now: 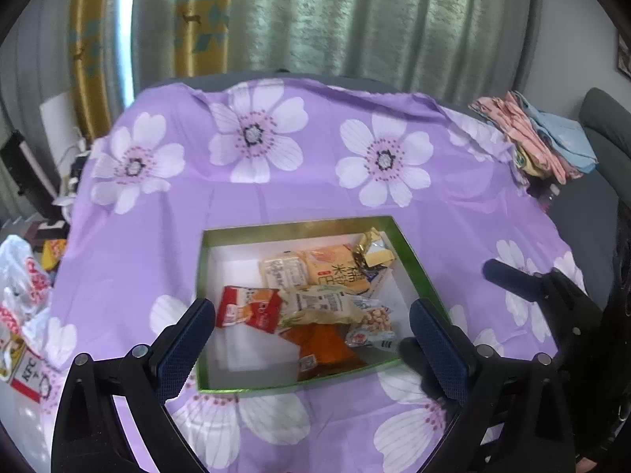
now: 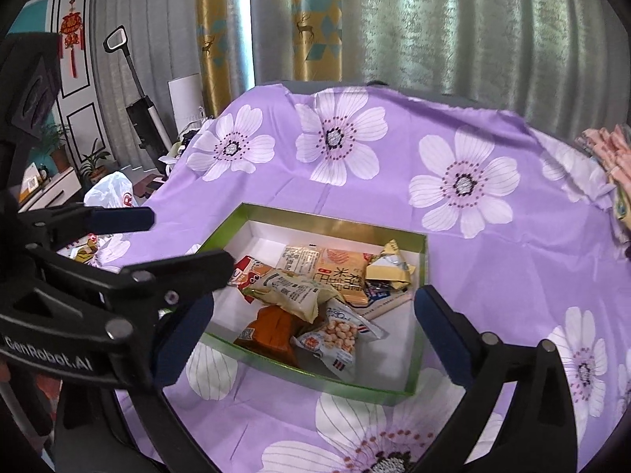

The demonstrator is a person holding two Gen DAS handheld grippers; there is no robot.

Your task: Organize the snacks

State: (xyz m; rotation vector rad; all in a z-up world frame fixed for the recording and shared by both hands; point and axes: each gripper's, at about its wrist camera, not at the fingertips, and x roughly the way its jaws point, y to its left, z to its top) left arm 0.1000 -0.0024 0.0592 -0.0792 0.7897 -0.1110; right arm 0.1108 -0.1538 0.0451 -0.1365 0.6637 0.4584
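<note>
Snack packets (image 1: 315,299) heaped in green box (image 1: 221,232) on floral-clothed table (image 1: 276,193), left tool (image 1: 313,347) and right tool (image 2: 311,327) both gaping, empty, above box

Left gripper (image 1: 313,349) and right gripper (image 2: 315,331): both tilted downward, side by side, jaws spread wide, nothing between the pads.

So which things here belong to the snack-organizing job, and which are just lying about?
Part of the job:
- green box
- snack packets inside it
- left gripper, open, empty
- right gripper, open, empty

Just lying about:
- floral cloth
- folded fabrics
- white plastic bag
- upright vacuum
</note>
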